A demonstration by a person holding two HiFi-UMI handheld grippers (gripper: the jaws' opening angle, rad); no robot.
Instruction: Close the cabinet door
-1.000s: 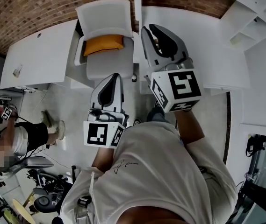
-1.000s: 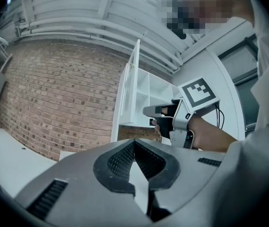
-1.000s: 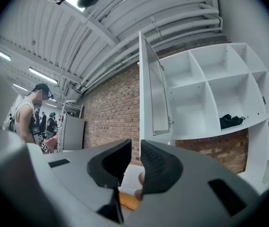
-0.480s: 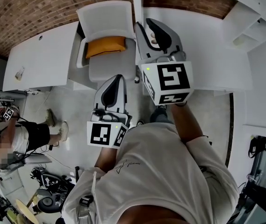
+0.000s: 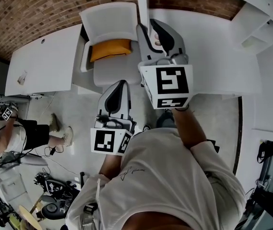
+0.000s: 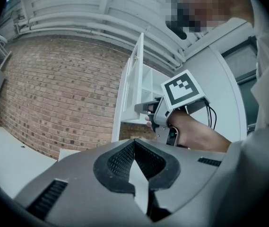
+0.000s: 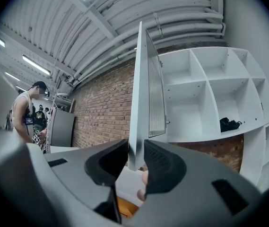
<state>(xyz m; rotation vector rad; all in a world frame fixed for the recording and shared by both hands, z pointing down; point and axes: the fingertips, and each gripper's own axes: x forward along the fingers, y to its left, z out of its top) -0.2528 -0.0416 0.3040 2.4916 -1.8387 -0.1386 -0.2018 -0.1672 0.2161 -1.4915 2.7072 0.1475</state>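
Observation:
The white cabinet door (image 7: 141, 103) stands open, seen edge-on, with a ribbed glass panel on its inner face. My right gripper (image 7: 135, 162) is shut on the door's lower edge, one pad on each face. From the head view the door (image 5: 142, 4) is a thin white strip, and the right gripper (image 5: 151, 31) reaches up to it. The left gripper view shows the right gripper (image 6: 146, 109) at the door (image 6: 133, 89). My left gripper (image 6: 135, 150) is shut on nothing, lower and to the left (image 5: 118, 86).
The white cabinet (image 7: 205, 93) has open compartments, one holding a black item (image 7: 229, 123). Below stand a white chair with an orange cushion (image 5: 110, 49) and a white desk (image 5: 45, 61). A brick wall (image 7: 103, 112) lies behind. Another person (image 5: 26, 135) is at the left.
My right gripper has shifted left towards the door's line, its marker cube moving with it. The left gripper has stayed low and shut, dropping slightly in view.

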